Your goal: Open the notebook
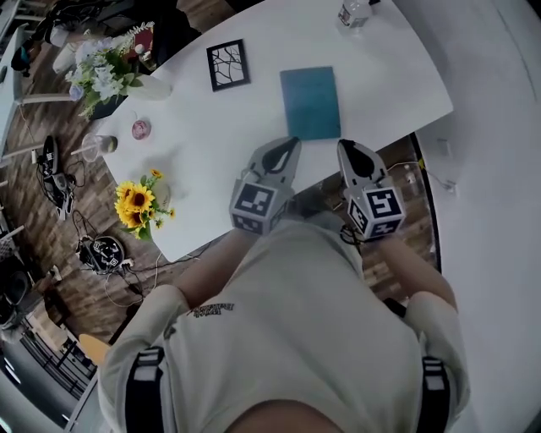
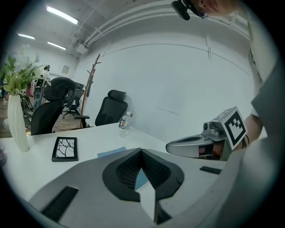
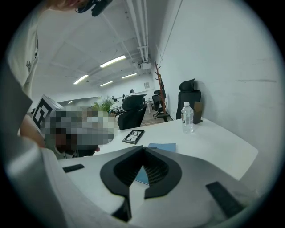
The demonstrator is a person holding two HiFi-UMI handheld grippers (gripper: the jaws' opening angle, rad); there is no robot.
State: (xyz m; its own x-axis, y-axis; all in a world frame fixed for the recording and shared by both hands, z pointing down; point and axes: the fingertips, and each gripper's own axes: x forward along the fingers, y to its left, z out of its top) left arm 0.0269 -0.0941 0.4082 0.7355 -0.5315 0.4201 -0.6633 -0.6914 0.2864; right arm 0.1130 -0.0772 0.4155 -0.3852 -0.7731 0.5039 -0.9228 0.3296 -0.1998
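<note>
Blue notebook (image 1: 310,101) lies closed and flat on the white bench (image 1: 389,76), near the edge facing the person, cover up. Left tongs (image 1: 287,150) sit just off its near left corner and right tongs (image 1: 347,152) just off its near right corner. Neither touches it. Left gripper view: jaw tips together, nothing gripped, a sliver of blue cover showing past them. Right gripper view: same, jaws closed and empty, notebook beyond them. Black square frame with a branching pattern (image 1: 228,65) lies flat, left of the notebook and further in, well apart from it. Clear water bottle (image 1: 353,12), capped, stands upright at the far edge; fill level not readable. Tall white vase (image 1: 150,87) at the bench's left end holds white and pale flowers with green leaves (image 1: 101,72). Near it are a small round glass with pink contents (image 1: 140,128) and a clear tumbler (image 1: 100,144), whose contents I cannot tell. Bunch of sunflowers (image 1: 135,203) stands at the near left corner; its vessel cannot be made out. Black office chairs (image 2: 111,109) stand beyond the far side.
</note>
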